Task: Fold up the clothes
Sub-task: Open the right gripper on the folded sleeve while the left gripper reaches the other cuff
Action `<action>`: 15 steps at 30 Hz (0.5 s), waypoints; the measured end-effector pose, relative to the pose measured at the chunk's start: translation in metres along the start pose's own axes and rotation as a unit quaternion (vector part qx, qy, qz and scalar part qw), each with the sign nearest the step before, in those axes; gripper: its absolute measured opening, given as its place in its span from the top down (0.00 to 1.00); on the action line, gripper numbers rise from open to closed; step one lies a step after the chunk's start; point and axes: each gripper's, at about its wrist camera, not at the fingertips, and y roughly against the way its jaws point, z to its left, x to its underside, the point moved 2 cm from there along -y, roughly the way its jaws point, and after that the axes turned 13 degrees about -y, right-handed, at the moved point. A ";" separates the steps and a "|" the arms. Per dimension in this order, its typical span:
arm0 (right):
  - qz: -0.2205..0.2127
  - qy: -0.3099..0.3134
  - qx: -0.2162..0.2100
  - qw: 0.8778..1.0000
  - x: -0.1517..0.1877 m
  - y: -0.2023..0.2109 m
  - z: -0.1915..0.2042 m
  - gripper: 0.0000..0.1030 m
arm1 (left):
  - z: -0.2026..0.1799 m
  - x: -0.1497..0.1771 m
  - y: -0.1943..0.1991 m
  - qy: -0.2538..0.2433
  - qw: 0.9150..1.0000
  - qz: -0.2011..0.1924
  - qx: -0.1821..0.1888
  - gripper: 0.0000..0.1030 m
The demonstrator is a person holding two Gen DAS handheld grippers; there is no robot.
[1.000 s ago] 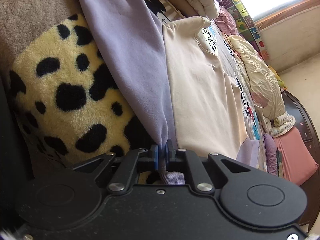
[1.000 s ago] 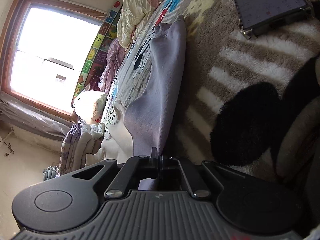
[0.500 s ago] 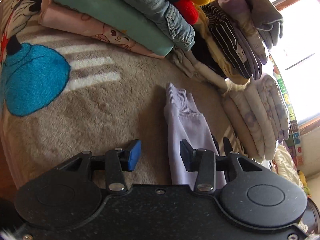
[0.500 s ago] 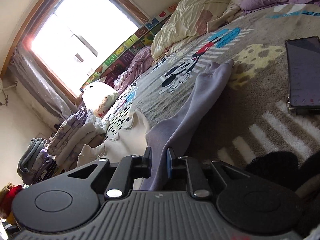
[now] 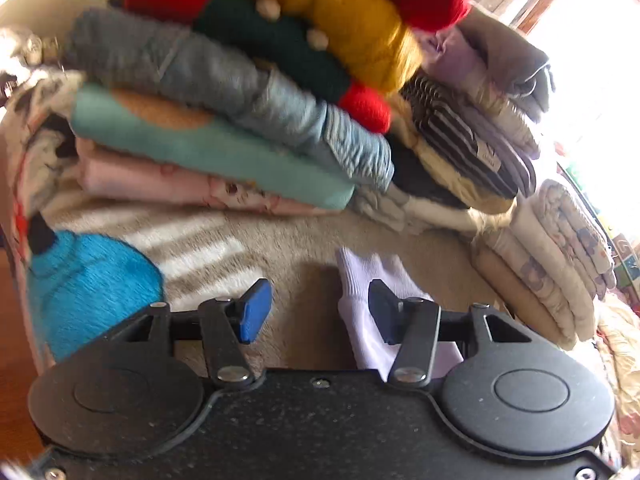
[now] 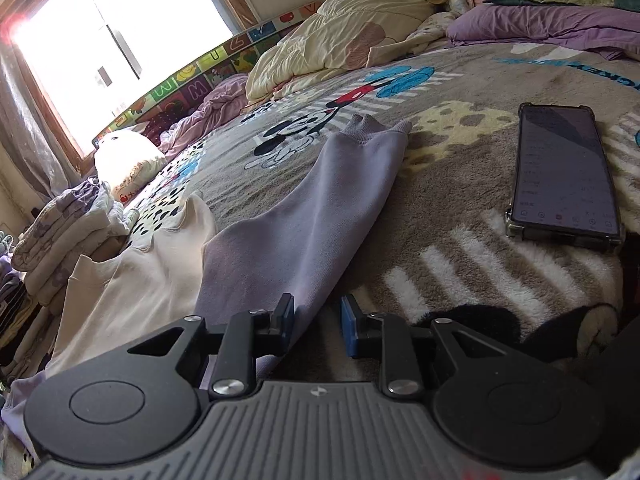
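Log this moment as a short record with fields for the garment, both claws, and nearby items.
garment: lilac-sleeved sweatshirt with cream body, spread flat on the blanket
left claw: open, beside a sleeve cuff
right claw: open, at the other sleeve's edge
phone: face up, right of the sleeve
folded piles: stacked beyond the left cuff

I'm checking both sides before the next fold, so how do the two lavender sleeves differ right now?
The left sleeve points its cuff at the folded stacks; the right sleeve points at the bare blanket. The left gripper gapes wide; the right gripper opens narrower. Both sleeves lie flat, released.
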 end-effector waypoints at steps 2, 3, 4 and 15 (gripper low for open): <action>-0.015 -0.021 0.006 1.000 -0.005 0.006 -0.009 0.69 | -0.009 -0.002 0.011 -0.013 0.999 -0.015 0.033 0.50; -0.022 -0.031 0.010 0.999 -0.007 0.007 -0.013 0.68 | -0.017 0.000 0.010 -0.029 0.998 -0.012 0.058 0.50; -0.027 -0.036 0.011 0.999 -0.008 0.009 -0.016 0.68 | -0.025 0.003 0.010 -0.044 0.995 -0.008 0.084 0.50; -0.028 0.184 -0.103 0.977 0.035 0.024 0.063 0.68 | -0.053 0.019 -0.042 -0.027 0.974 0.092 0.205 0.52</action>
